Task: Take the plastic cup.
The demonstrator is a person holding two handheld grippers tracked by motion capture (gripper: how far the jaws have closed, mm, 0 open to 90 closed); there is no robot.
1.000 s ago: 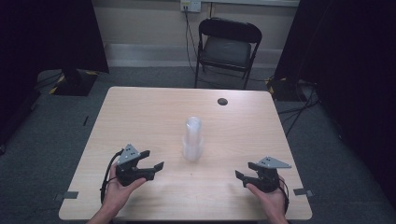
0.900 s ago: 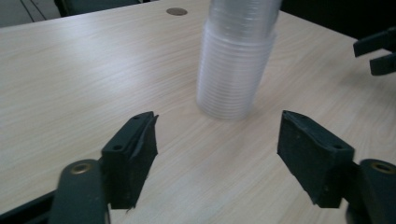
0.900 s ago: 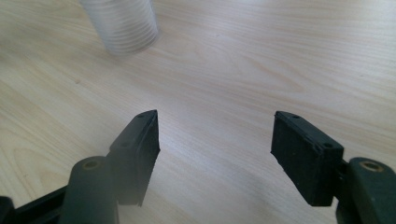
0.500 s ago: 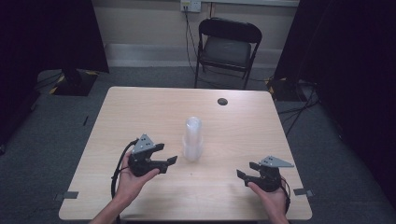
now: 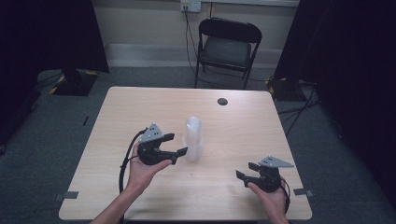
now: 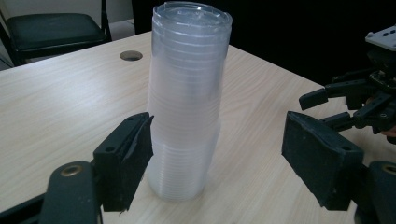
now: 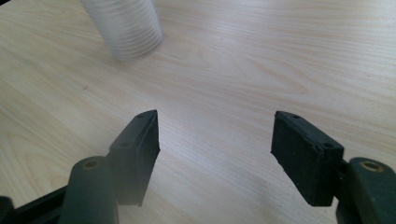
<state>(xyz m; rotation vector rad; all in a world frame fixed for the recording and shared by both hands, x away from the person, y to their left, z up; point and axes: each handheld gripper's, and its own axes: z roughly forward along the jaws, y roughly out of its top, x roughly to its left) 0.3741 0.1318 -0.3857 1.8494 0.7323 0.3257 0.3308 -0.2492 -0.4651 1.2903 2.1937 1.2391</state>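
A pale wooden table (image 5: 140,112) stands on grey carpet, with one black folding chair (image 5: 227,46) behind it and one round hole (image 5: 222,101) near the far edge. One stack of clear plastic cups (image 5: 193,138) stands upright at the table's middle. There are two grippers. The left gripper (image 5: 175,144), jaws wide, has moved forward since a second ago and now reaches the stack. The right gripper (image 5: 246,171), also wide open, has stayed near the right front edge.
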